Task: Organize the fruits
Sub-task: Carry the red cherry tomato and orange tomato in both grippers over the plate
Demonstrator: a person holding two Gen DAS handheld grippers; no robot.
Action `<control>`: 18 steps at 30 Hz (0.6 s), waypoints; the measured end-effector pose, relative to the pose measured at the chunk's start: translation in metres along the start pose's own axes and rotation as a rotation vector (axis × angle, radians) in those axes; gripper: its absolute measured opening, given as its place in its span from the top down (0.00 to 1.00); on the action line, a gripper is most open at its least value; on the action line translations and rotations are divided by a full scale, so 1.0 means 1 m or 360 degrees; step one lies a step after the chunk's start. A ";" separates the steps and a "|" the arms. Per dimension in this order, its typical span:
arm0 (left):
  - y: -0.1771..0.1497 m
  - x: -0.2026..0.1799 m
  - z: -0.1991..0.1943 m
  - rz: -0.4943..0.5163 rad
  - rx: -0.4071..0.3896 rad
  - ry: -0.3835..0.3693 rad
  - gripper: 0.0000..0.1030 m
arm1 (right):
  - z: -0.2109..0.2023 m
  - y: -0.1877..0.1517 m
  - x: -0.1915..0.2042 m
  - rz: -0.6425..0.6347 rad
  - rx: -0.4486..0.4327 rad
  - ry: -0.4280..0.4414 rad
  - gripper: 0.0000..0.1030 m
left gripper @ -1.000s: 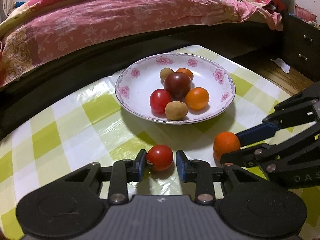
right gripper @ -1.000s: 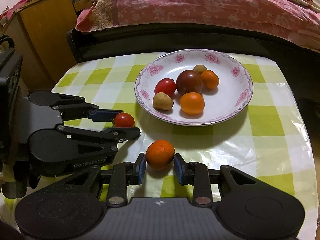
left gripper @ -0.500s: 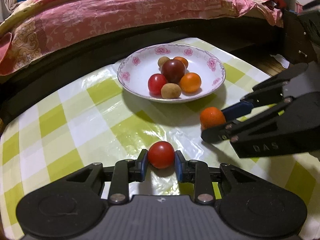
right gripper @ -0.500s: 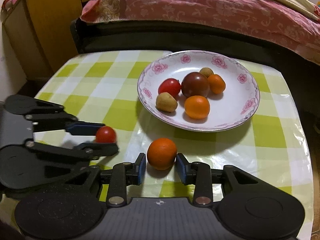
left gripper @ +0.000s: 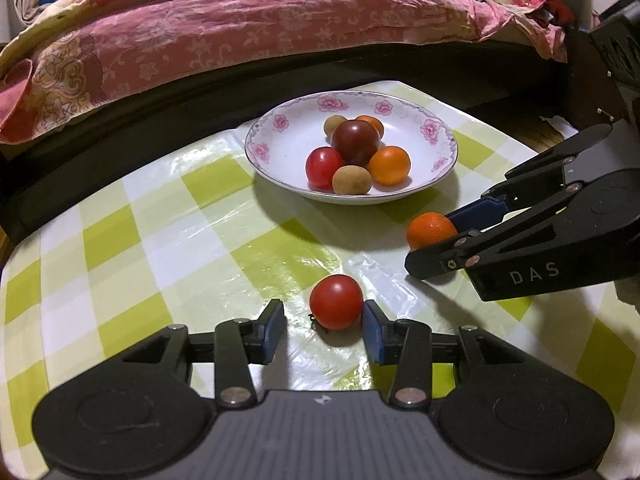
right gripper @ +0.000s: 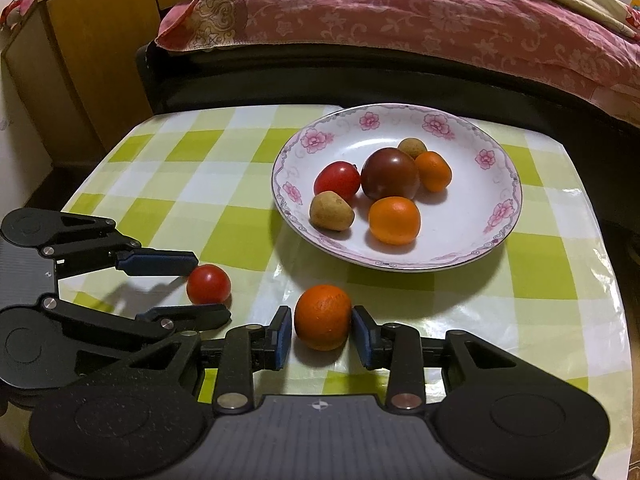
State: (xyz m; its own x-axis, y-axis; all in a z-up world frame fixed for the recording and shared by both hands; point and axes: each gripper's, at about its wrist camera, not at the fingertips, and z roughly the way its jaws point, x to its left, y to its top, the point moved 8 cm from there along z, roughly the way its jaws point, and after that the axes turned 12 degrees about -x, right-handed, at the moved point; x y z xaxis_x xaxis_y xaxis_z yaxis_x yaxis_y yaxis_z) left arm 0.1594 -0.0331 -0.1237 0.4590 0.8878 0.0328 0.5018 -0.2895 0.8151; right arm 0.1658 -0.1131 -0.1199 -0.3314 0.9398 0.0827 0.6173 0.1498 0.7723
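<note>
A small red tomato [left gripper: 336, 302] lies on the checked tablecloth between the pads of my left gripper [left gripper: 322, 312]. Its jaws are opening: the tomato leans near the right pad and a wide gap shows on the left. An orange [right gripper: 323, 317] rests on the cloth between the pads of my right gripper [right gripper: 321, 320], which stand close beside it with a thin gap on the left. Each gripper shows in the other's view: the right gripper [left gripper: 432, 240] to the right, the left gripper [right gripper: 212, 286] to the left. Farther back, the flowered white plate [right gripper: 472, 208] [left gripper: 288, 148] holds several fruits.
The small table's cloth [left gripper: 132, 240] ends close behind the plate, where a dark bed frame [left gripper: 160, 120] and a pink quilt [left gripper: 240, 32] rise. A wooden cabinet [right gripper: 92, 60] stands at the far left in the right wrist view. The floor drops off at the table's right edge.
The left gripper drew back from the plate with the tomato, pinched it half a second ago, and now its pads have spread apart. The right pads have eased slightly off the orange.
</note>
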 end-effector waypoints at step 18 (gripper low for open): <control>0.008 -0.005 0.002 -0.0047 0.0023 -0.0028 0.65 | -0.008 0.005 0.001 0.0010 -0.0007 0.0009 0.76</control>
State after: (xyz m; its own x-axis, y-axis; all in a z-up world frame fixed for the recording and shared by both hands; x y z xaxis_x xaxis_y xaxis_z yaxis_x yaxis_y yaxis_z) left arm 0.1624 -0.0405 -0.1182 0.4567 0.8896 -0.0016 0.5260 -0.2685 0.8070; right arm 0.1628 -0.1135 -0.1109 -0.3317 0.9390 0.0910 0.6161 0.1426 0.7747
